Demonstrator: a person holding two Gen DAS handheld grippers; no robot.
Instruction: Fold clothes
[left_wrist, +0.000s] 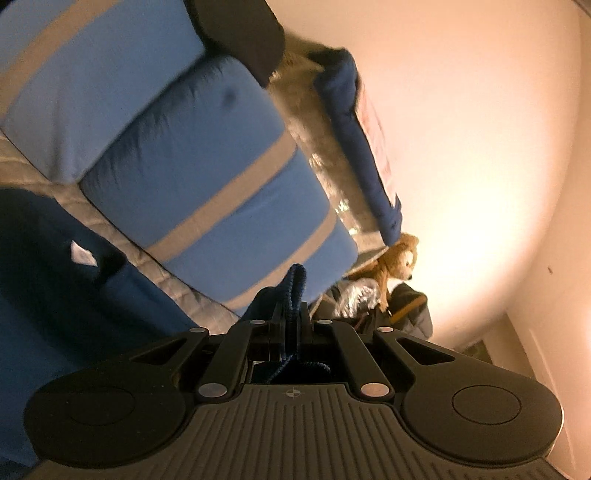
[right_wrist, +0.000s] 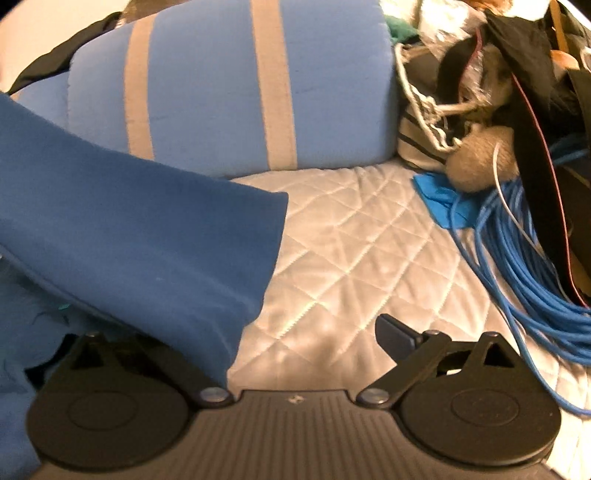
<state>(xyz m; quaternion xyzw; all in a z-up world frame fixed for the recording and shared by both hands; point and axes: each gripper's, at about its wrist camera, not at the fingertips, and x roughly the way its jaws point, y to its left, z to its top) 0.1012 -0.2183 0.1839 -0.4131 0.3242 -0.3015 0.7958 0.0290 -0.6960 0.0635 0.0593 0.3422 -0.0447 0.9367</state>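
Left gripper (left_wrist: 290, 317): you have it clenched on the navy garment's ribbed edge (left_wrist: 295, 284).
Right gripper (right_wrist: 295, 343): released, fingers spread over the quilted mattress (right_wrist: 351, 240); blue sleeve (right_wrist: 147, 229) drapes your left finger.

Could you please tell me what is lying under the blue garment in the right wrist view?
The blue garment drapes over the right gripper's left finger, hiding it, and overlaps the quilted white mattress. The striped blue pillow sits behind it. Anything else beneath is covered.
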